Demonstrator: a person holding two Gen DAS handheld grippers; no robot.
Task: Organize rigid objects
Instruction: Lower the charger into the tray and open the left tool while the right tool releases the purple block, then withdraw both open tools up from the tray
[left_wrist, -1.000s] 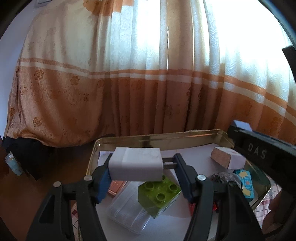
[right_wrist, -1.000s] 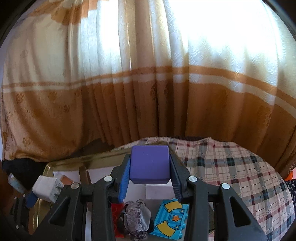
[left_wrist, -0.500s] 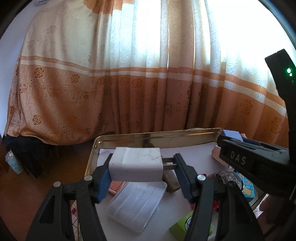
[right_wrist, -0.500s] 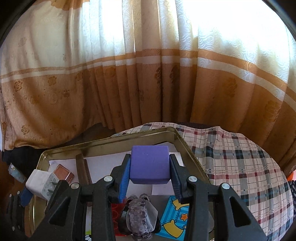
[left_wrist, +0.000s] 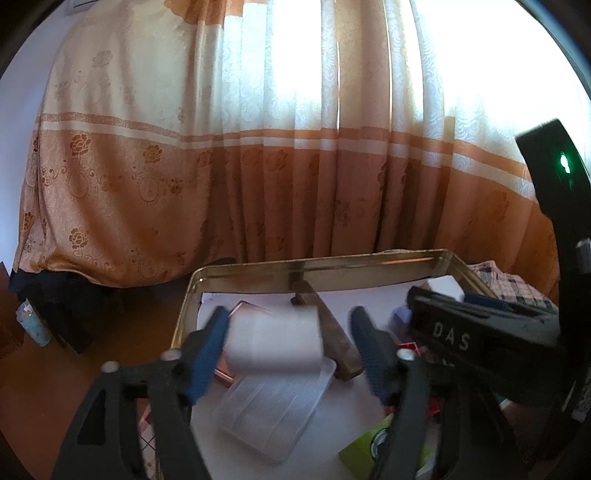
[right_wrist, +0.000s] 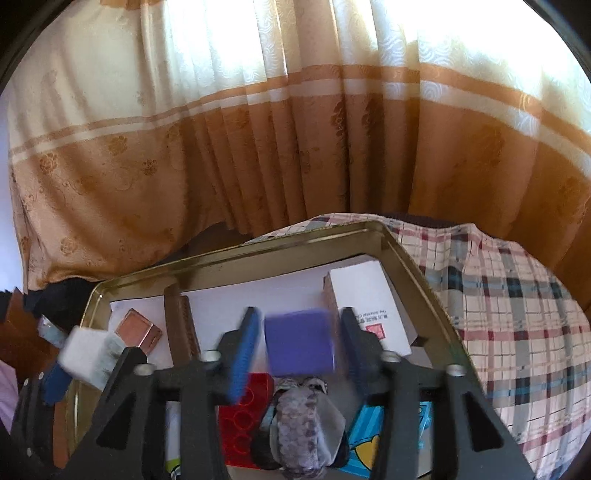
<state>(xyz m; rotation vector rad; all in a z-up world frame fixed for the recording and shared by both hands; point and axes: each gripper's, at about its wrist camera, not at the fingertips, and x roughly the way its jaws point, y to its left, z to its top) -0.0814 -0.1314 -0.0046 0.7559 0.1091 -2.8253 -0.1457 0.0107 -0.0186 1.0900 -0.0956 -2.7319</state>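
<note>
My left gripper (left_wrist: 291, 345) stands open over the gold metal tray (left_wrist: 332, 264); a blurred white charger block (left_wrist: 275, 339) hangs between its spread fingers, apart from the right one. My right gripper (right_wrist: 299, 345) is also open, with a blurred purple cube (right_wrist: 299, 341) loose between the fingers, gaps on both sides. The charger also shows at the left of the right wrist view (right_wrist: 86, 356). The tray also shows in the right wrist view (right_wrist: 236, 258); it is lined with white paper.
In the tray lie a clear plastic case (left_wrist: 273, 410), a copper cube (right_wrist: 138, 330), a brown wooden bar (left_wrist: 328, 332), a white box (right_wrist: 369, 299), a red brick (right_wrist: 243, 417), a grey scrunchie (right_wrist: 301, 421), a blue card (right_wrist: 384, 432) and a green brick (left_wrist: 373, 443). Plaid cloth (right_wrist: 517, 314) lies to the right, curtains behind.
Both grippers have opened, letting go of the white charger and the purple cube, which now blur as they drop. Both views have tipped further down over the tray.
</note>
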